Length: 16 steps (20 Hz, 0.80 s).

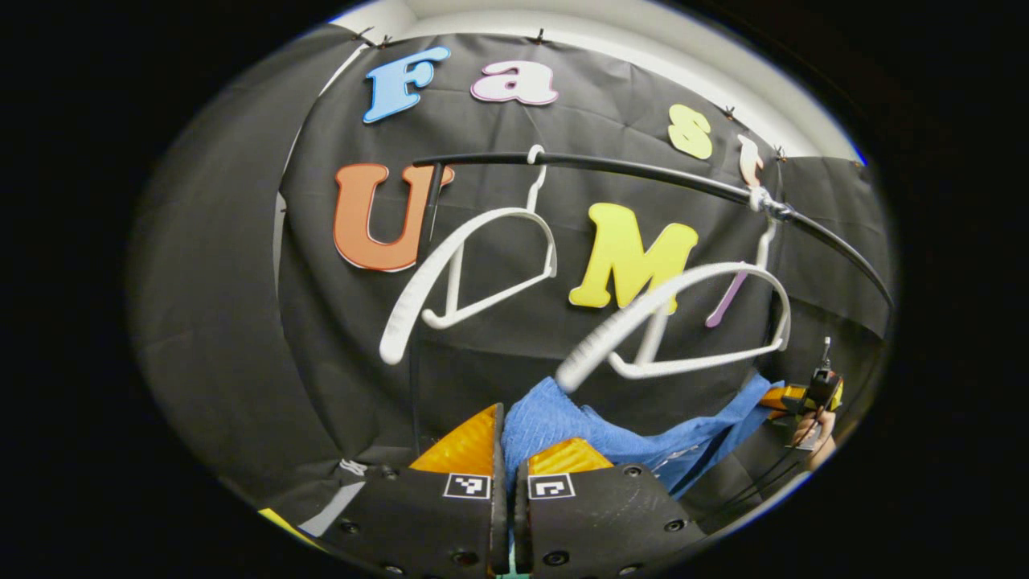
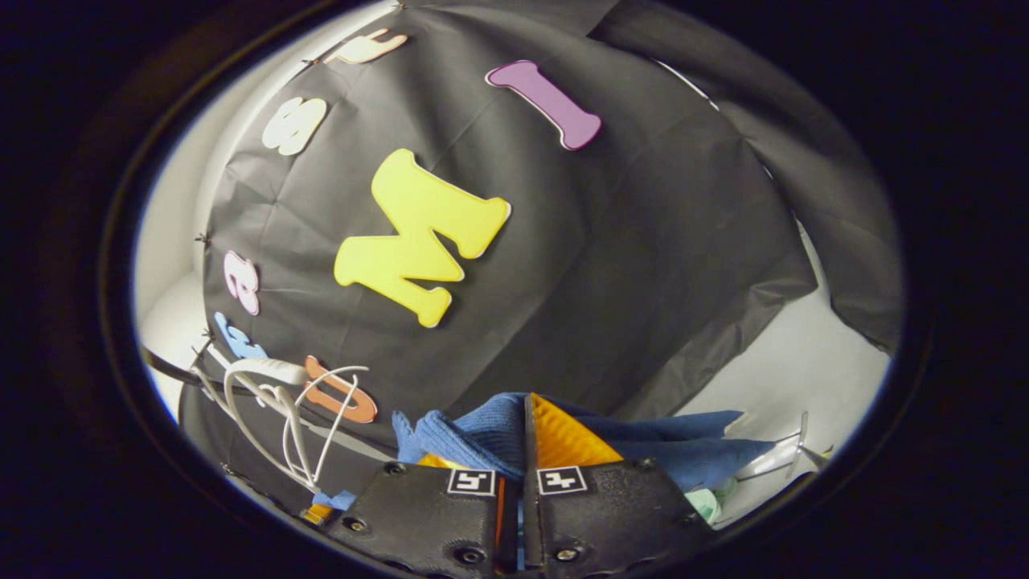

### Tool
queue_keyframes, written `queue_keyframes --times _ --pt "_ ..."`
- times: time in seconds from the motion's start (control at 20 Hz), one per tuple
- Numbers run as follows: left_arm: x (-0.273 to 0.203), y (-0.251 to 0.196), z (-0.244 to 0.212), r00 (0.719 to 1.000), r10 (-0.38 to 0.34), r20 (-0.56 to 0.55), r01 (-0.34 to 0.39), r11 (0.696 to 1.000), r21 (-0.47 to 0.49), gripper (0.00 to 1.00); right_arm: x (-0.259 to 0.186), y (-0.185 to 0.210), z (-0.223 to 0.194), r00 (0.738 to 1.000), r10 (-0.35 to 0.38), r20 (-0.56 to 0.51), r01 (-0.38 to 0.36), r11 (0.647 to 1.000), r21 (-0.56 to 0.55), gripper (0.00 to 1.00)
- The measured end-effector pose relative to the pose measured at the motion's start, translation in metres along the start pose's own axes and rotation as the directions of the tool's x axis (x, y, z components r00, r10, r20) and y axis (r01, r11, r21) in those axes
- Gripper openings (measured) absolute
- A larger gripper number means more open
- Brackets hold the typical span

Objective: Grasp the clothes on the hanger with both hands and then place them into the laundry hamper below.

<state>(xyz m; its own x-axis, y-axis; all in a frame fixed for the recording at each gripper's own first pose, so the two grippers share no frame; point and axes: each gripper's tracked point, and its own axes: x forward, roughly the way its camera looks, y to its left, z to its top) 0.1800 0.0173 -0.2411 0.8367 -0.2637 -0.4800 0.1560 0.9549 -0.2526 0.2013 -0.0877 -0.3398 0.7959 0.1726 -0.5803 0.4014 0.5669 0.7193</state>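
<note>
The black cloth wall (image 1: 241, 322) of the booth stands behind everything, and across it runs a thin black metal rail (image 1: 643, 173). From this rail hang two white plastic hangers, one to the left (image 1: 450, 257) and one to the right (image 1: 683, 314) in my left gripper view — both are bare, with nothing on them. The blue knitted garment (image 1: 563, 426) is below the right hanger and stretches between my two grippers. My left gripper (image 1: 508, 454) has its fingers pressed nearly together, pinching one end of the blue cloth between them. Farther off in the same view I see my right gripper (image 1: 812, 394), held by a hand (image 1: 812, 442), at the other end of the garment. In the right gripper view, the right gripper (image 2: 526, 450) is closed tightly on a bunched fold of the garment (image 2: 482, 434), and the white hangers (image 2: 281, 402) appear small at the lower left.
</note>
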Motion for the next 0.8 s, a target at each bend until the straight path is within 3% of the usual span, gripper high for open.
queue_keyframes --times 0.45,0.8 --pt "-0.027 -0.034 -0.024 1.000 -0.021 0.000 0.021 0.999 0.049 0.04 -0.022 -0.015 -0.071 0.993 -0.076 -0.089 0.063 0.988 -0.141 0.06" --pt "-0.047 -0.074 -0.034 0.996 -0.092 -0.008 0.092 0.995 0.047 0.03 -0.039 0.021 -0.118 0.986 -0.011 -0.165 -0.017 0.985 -0.170 0.06"
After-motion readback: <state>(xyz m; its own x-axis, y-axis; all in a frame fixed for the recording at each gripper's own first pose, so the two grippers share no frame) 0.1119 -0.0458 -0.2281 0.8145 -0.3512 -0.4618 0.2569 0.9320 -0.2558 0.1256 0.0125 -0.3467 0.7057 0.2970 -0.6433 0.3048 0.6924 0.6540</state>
